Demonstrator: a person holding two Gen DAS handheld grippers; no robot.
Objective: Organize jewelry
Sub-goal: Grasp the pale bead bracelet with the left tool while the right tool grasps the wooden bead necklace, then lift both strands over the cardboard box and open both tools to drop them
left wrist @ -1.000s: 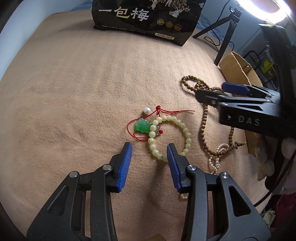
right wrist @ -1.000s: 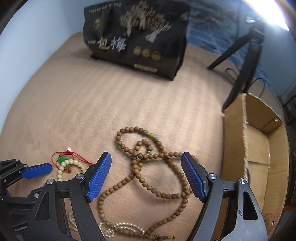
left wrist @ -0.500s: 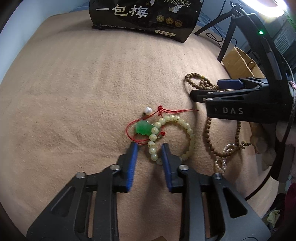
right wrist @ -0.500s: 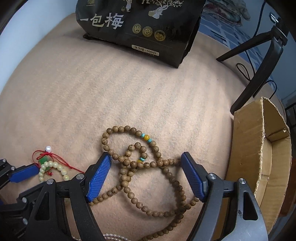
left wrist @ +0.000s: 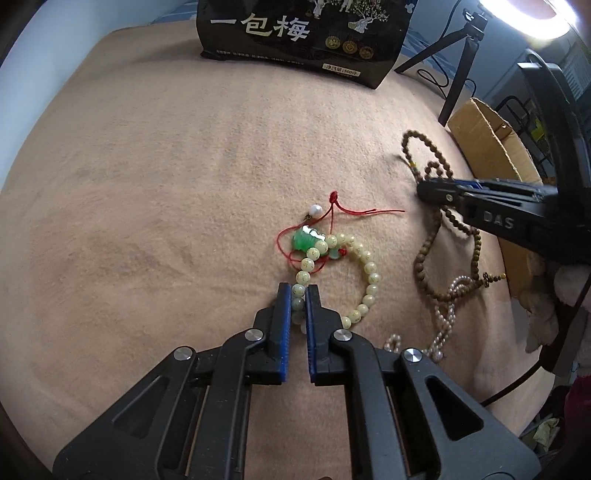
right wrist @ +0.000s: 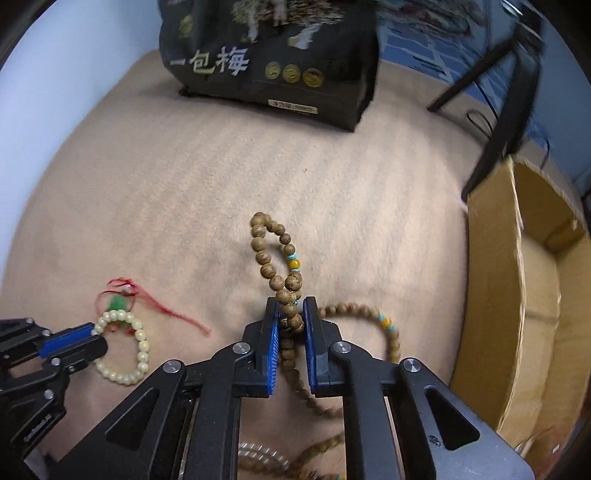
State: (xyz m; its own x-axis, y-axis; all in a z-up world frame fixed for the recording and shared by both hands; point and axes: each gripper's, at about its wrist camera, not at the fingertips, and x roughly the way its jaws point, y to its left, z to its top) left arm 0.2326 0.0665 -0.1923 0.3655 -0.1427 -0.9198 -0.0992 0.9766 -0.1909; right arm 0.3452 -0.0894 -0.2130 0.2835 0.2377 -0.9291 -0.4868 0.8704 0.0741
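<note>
A pale yellow-green bead bracelet (left wrist: 364,275) lies on the tan blanket, with a green jade pendant (left wrist: 306,238) on a red cord and a white pearl tangled at its top. My left gripper (left wrist: 298,291) is shut on the bracelet's near-left beads. A long brown wooden bead necklace (right wrist: 275,258) lies to the right. My right gripper (right wrist: 291,308) is shut on a bunch of its strands, and a loop stands up beyond the fingers. The bracelet (right wrist: 123,345) and the left gripper (right wrist: 94,338) also show in the right wrist view.
A small white pearl strand (left wrist: 448,312) lies near the necklace's tassel end. An open cardboard box (right wrist: 535,295) stands at the right. A black snack bag (left wrist: 303,33) stands at the back. A black tripod (left wrist: 458,70) stands behind the box.
Both grippers went from open to shut: the left closed on the bracelet's beads, the right moved forward and closed on the wooden necklace, bunching its strands into a raised loop.
</note>
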